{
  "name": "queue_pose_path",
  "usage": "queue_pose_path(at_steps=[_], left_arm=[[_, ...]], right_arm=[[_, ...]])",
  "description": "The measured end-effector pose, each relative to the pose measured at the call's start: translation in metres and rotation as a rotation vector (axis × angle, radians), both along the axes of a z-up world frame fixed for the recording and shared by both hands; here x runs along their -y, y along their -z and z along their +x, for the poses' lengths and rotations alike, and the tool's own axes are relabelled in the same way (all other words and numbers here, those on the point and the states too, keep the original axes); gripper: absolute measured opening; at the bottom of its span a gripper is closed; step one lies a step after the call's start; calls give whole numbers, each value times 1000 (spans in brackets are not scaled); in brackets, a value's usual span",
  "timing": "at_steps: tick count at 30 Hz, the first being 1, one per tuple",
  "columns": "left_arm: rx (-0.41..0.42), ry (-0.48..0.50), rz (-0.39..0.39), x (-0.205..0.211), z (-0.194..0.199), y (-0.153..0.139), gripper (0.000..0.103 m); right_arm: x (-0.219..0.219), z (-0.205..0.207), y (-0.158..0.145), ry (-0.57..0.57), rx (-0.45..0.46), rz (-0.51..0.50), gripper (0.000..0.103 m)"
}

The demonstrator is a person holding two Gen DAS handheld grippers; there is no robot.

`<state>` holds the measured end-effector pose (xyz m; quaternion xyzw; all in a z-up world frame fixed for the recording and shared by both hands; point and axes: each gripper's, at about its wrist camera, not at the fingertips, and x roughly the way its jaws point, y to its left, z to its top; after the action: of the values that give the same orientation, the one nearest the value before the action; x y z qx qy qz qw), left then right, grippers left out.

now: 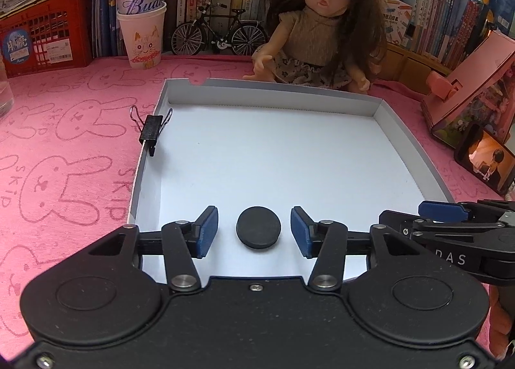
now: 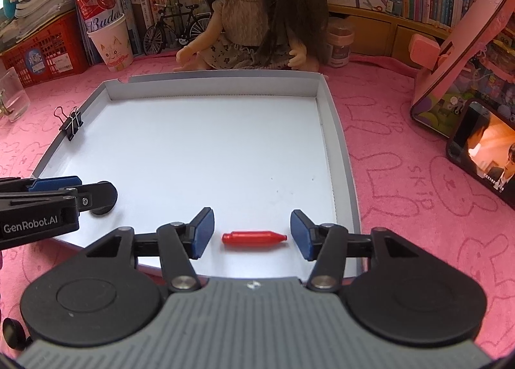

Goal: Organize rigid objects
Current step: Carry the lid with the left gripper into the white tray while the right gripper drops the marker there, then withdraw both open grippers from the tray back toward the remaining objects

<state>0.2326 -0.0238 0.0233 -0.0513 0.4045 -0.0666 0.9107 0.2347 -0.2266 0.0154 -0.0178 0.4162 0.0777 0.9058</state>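
Left hand-held gripper (image 1: 254, 230): jaws apart, pads clear of the black disc (image 1: 258, 226), which lies flat between them, lower centre, on the white tray (image 1: 257, 150) floor. Right hand-held gripper (image 2: 251, 233): likewise open, nothing held, red capsule (image 2: 254, 237) lying crosswise between its pads. Judged: both items deposited for collection in the tray. Binder clip (image 1: 151, 132) grips the tray's left wall.
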Motion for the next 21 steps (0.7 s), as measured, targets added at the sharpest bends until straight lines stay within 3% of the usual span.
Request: queue_pose_path(at_steps=[8, 13, 18, 21], left_arm=[[60, 11, 27, 1, -19, -11, 72], [95, 28, 37, 2, -35, -19, 76], [125, 33, 25, -1, -55, -24, 77], [134, 47, 27, -3, -68, -26, 77]], right_arm=[[3, -19, -11, -28, 69, -15, 87], [8, -33, -17, -32, 99, -8, 90], [12, -50, -25, -24, 156, -5, 102], [14, -60, -28, -27, 180, -3, 103]])
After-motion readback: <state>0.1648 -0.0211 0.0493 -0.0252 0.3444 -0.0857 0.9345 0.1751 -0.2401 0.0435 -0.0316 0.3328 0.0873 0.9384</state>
